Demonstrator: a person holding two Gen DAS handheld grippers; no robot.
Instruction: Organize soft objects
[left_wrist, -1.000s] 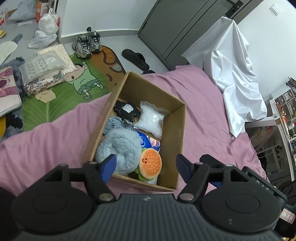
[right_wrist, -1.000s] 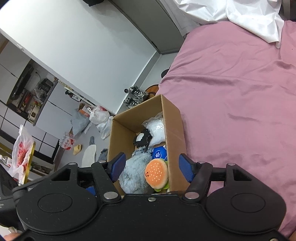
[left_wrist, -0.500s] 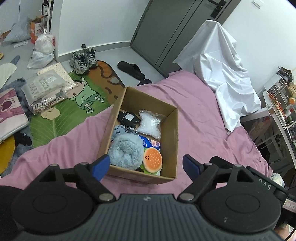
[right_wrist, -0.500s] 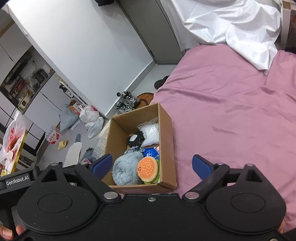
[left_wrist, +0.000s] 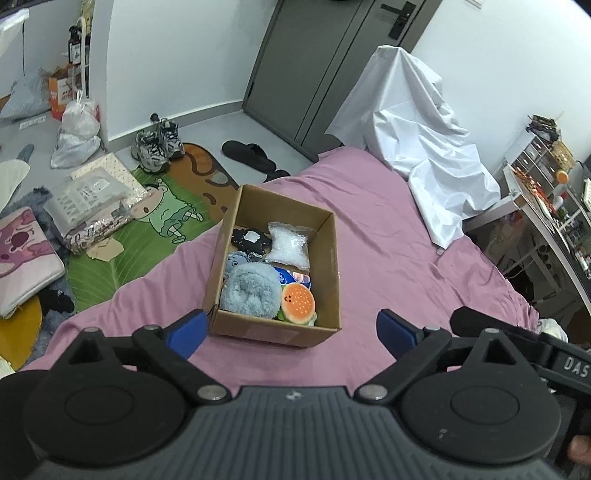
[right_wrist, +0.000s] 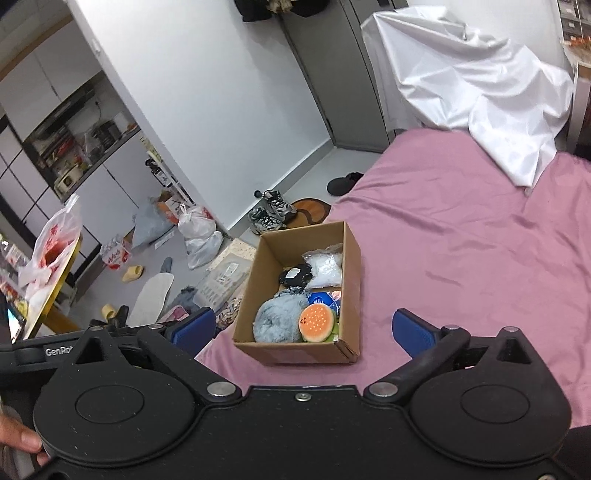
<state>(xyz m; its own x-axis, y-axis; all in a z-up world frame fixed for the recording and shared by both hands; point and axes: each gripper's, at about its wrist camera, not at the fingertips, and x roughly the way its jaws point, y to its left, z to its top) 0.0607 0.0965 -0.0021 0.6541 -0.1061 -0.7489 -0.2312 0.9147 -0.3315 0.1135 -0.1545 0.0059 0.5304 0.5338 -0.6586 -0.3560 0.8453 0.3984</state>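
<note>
The left tongs (left_wrist: 290, 334) and the right tongs (right_wrist: 303, 330) are both spread wide and grasp nothing, hovering above the near side of the box (left_wrist: 328, 254). The cardboard box sits on the pink bed (left_wrist: 388, 236), near its foot edge. Inside, a grey fluffy toy (left_wrist: 249, 291) and a burger toy (left_wrist: 297, 299) lie against the near wall, touching each other. A clear bag (left_wrist: 290, 245) and a black item (left_wrist: 249, 240) lie toward the far wall.

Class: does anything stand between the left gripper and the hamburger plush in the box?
Nothing visible does. The left gripper is open above the pink bedsheet, and the hamburger plush lies uncovered in the open cardboard box, beside the grey fluffy plush.
</note>
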